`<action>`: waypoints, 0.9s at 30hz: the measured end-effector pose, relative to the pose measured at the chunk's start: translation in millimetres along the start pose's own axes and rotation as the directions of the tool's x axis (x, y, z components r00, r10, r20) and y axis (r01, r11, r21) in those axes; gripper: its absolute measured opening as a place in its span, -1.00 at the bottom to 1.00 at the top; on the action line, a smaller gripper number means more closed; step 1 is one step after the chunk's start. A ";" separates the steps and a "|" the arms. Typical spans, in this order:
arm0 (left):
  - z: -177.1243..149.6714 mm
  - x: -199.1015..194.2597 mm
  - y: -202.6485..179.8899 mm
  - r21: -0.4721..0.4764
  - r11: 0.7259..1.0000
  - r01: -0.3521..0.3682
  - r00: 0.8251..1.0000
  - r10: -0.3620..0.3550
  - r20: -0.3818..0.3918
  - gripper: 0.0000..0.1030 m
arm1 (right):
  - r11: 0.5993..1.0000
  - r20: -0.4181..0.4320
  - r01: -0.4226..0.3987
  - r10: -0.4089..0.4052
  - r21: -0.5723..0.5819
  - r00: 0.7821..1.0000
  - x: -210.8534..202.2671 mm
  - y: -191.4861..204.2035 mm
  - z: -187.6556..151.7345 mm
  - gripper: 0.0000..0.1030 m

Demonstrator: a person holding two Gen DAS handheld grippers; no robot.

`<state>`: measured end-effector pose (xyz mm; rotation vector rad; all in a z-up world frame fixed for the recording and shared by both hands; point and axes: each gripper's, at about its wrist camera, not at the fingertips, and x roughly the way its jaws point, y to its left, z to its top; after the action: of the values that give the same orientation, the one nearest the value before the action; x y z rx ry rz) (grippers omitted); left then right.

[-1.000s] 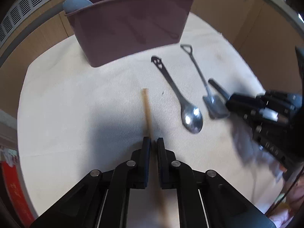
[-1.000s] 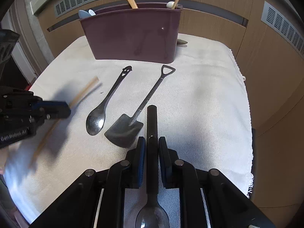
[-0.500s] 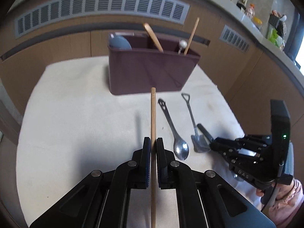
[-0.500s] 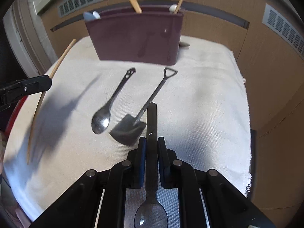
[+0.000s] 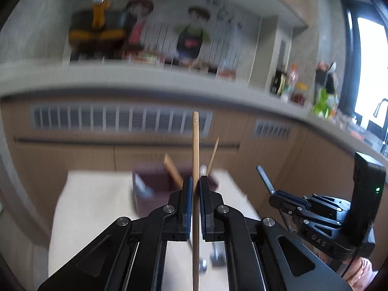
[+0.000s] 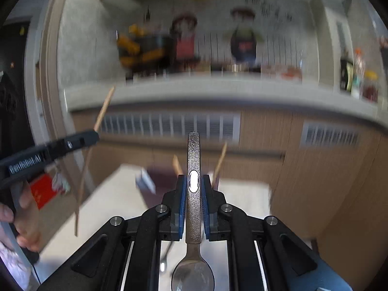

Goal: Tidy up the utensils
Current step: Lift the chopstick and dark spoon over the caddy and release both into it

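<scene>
Domestic kitchen, open to a living area. Long grey counter (image 5: 169,82) across both views, wood-grain cabinet fronts (image 6: 315,169) below with slatted vent grilles (image 5: 116,121) set in. Bottles and jars (image 5: 291,84) crowded at the counter's right end, beside something green, blurred. Bright window (image 5: 371,72) at far right with a dark faucet (image 5: 383,111) in silhouette. Cartoon figure artwork (image 6: 242,36) on the grey wall behind. White cloth-covered surface (image 5: 97,206) in front, carrying a maroon utensil caddy (image 5: 155,184) with wooden handles standing in it.
</scene>
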<state>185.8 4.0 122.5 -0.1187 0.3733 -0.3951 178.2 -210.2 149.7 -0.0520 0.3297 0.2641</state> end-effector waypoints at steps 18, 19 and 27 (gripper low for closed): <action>100.2 60.4 30.3 -0.007 0.998 0.066 0.974 -0.063 0.215 -0.89 | 0.999 0.170 -0.041 0.038 0.011 0.985 88.2 -3.2 64.4 -0.78; 96.3 68.7 32.2 -0.010 0.998 0.065 0.977 -0.061 0.206 -0.89 | 0.999 0.156 -0.047 0.043 0.017 0.987 97.8 -4.7 60.7 -0.78; 63.3 137.0 63.0 -0.046 0.997 0.067 0.991 -0.062 0.117 -0.89 | 0.998 0.042 -0.053 0.051 0.044 0.998 176.7 -14.1 25.2 -0.78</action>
<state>349.2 10.0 124.0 -0.2015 0.2659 -0.4408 351.0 -177.6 115.9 0.0069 0.2965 0.3086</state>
